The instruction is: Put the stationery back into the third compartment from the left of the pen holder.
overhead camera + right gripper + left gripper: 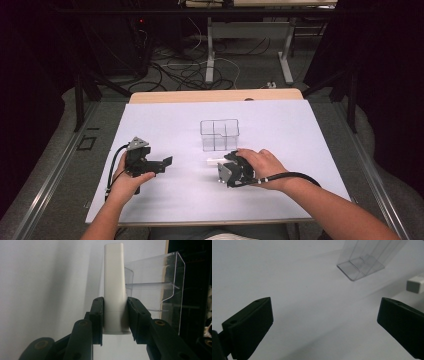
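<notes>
White sheeting covers the table [165, 125], with a tangle of cables on the floor beyond it. Near the middle stands a clear divided organizer [220, 134]. Just in front of it the right gripper [223, 167] clamps a white rectangular bar [114, 287] between its jaws. The left gripper [165, 162] rests well apart, its jaws spread wide around nothing.
</notes>
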Tool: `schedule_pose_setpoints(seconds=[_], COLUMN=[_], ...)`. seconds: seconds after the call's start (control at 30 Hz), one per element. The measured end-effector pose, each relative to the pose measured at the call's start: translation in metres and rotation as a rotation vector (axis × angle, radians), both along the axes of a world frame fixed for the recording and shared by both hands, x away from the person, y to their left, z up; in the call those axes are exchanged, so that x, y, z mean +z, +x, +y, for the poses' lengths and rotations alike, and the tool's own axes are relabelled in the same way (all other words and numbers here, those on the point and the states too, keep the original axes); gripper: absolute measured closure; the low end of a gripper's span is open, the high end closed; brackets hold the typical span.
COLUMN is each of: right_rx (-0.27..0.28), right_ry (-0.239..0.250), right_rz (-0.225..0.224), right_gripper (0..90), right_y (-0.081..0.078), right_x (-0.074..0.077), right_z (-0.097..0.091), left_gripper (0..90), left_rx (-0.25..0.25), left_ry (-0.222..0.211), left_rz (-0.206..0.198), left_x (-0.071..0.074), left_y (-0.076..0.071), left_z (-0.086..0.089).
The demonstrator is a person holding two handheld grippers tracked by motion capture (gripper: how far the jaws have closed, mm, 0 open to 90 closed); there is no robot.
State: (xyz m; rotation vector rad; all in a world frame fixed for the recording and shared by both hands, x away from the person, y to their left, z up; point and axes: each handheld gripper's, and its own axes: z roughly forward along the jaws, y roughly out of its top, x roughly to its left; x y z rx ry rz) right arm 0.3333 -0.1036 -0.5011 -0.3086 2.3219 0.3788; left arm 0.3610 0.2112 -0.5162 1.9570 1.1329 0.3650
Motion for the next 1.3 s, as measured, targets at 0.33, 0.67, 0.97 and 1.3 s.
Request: schedule_pose_setpoints(seconds=[0.33,0.67,0.97,1.3], right_rx=[0.121,0.179,0.223,0.259], right_ry=[-0.105,-0.156,-0.202,-0.210], right_rz=[-0.094,-0.144,-0.165,-0.183], right_gripper=[67.1,67.0,67.0,67.0], right_y=[-0.012,-0.017,-0.021,-0.022], right_x=[0.001,0.004,0.002,0.003], right_z=[0.004,0.007,0.012,0.018], left_gripper=[7.5,22.8,31.4,38.3], left_rx=[-0.212,-0.396,-0.568,-0.693], left_ry=[0.044,0.080,0.168,0.223], left_rz=[-0.011,0.041,0.037,0.093], left_x=[0.012,0.026,0.037,0.037], left_y=[-0.005,-0.002,0.009,0.015], left_z=[-0.036,-0.061,-0.080,-0.101])
